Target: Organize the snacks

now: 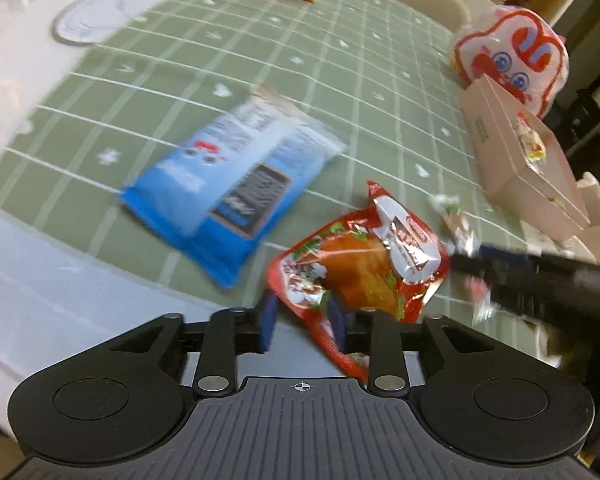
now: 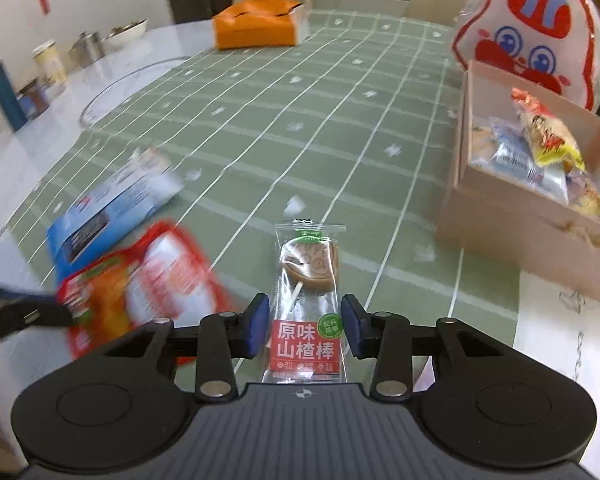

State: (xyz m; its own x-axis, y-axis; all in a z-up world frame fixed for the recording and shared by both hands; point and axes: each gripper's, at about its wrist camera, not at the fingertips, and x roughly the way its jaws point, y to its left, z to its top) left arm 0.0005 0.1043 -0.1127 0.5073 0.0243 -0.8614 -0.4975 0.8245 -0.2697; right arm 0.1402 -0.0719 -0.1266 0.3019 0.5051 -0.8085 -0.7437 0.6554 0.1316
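Low in both frames, a light, crinkly red snack packet [image 1: 356, 264] is pinched at one edge by the left tool [image 1: 304, 320]; a slim, slippery hawthorn lollipop wrapper [image 2: 306, 304] is straddled, ungripped, by the right tool [image 2: 305, 330], best grasped across its stiff stick.

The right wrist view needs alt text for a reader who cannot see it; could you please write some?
The right tongs straddle a wrapped hawthorn lollipop lying on a green grid tablecloth, fingers open on either side. A pink box of snacks stands to the right; a blurred red snack packet and a blue packet lie left.
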